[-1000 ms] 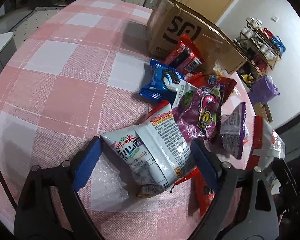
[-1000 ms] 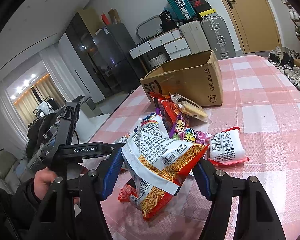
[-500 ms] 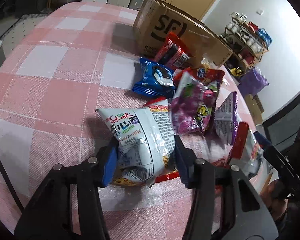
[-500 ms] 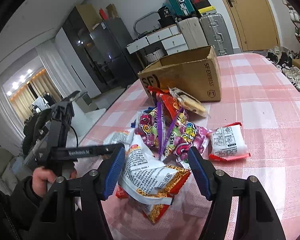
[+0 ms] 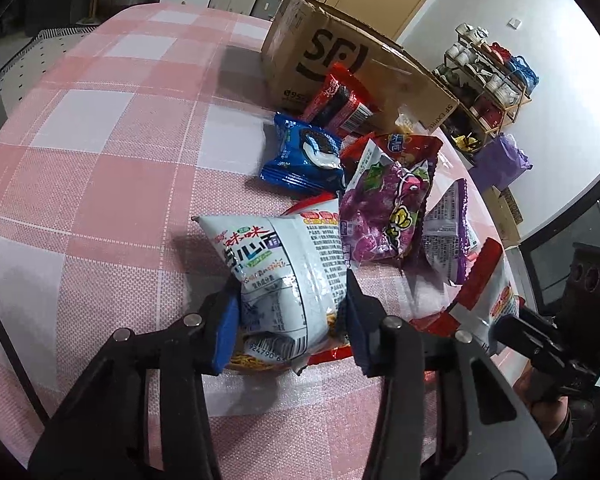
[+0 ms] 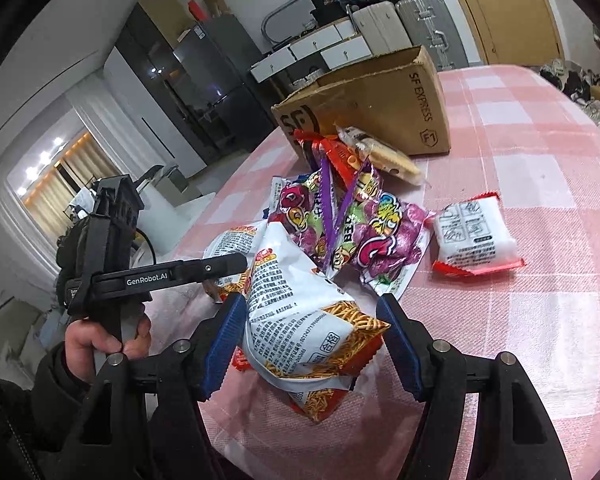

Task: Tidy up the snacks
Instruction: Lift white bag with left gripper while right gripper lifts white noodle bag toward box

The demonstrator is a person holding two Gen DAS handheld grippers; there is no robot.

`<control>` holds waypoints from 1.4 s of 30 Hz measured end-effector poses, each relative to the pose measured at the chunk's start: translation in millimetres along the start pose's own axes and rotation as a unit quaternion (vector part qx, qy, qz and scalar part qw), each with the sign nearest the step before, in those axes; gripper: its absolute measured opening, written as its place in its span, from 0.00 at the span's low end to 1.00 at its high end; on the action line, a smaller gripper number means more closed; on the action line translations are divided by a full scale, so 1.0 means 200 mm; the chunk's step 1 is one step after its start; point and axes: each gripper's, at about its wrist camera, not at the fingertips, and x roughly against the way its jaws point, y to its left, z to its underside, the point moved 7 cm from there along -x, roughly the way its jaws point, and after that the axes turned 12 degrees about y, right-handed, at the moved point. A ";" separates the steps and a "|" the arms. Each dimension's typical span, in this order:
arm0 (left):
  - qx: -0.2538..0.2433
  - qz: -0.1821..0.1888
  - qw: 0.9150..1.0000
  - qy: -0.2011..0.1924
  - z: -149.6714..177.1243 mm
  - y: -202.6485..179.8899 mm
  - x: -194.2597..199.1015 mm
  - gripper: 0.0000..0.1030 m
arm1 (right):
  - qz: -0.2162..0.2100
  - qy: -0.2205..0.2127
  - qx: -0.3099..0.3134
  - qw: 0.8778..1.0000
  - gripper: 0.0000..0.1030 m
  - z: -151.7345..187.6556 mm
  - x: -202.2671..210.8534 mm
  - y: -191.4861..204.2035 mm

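Observation:
My left gripper [image 5: 292, 320] is shut on a white noodle-snack bag [image 5: 284, 264] and holds it over the pink checked tablecloth [image 5: 100, 160]. My right gripper [image 6: 312, 344] is open, its jaws on either side of a second white and orange noodle-snack bag [image 6: 304, 320] that rests on the table. A pile of snacks lies beyond: purple candy bags [image 6: 356, 232], a blue cookie pack [image 5: 304, 156], a red pack [image 5: 340, 100] and a small white and red pack [image 6: 476, 240]. An open cardboard box [image 6: 380, 100] stands behind the pile.
The left gripper's handle and the hand on it [image 6: 112, 280] show at the left of the right wrist view. The table edge runs close below both grippers. Bare cloth lies to the right of the pile [image 6: 540, 160]. Suitcases and drawers stand behind the table.
My left gripper has closed on the white noodle bag and raised it. My right gripper has opened and lowered; its noodle bag now rests on the table between the jaws.

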 end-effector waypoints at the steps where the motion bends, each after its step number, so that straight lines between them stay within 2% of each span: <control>1: 0.000 0.001 1.000 -0.001 0.01 0.00 0.01 0.41 | -0.007 0.003 -0.004 1.000 0.67 0.00 0.00 0.00; 7: -0.003 0.002 1.000 -0.003 0.02 0.01 0.01 0.41 | -0.048 0.018 -0.022 0.998 0.66 0.02 -0.06 -0.01; 9: -0.001 0.007 1.000 -0.004 0.02 0.01 0.01 0.41 | -0.058 0.018 -0.020 0.998 0.54 0.02 -0.07 0.00; 12: 0.003 0.013 1.000 -0.006 0.02 0.02 0.02 0.41 | -0.070 0.015 -0.011 0.997 0.50 0.02 -0.06 0.02; 16: 0.007 0.017 1.000 -0.005 0.02 0.03 0.02 0.40 | -0.087 0.019 -0.022 0.996 0.48 0.01 -0.07 0.01; 24: 0.008 0.019 1.000 -0.014 0.02 0.03 0.08 0.40 | -0.106 -0.009 -0.036 0.994 0.46 -0.02 0.01 -0.02; 28: 0.008 0.014 0.999 -0.033 0.01 0.02 0.16 0.40 | -0.110 -0.025 -0.040 0.993 0.46 -0.06 0.07 -0.03; 33: -0.016 -0.005 0.998 -0.060 -0.05 -0.04 0.29 0.40 | -0.114 -0.054 -0.037 0.991 0.46 -0.15 0.18 -0.04; 42: -0.080 -0.015 0.992 -0.098 -0.27 -0.26 0.46 0.40 | -0.090 -0.094 -0.009 0.991 0.46 -0.41 0.34 -0.03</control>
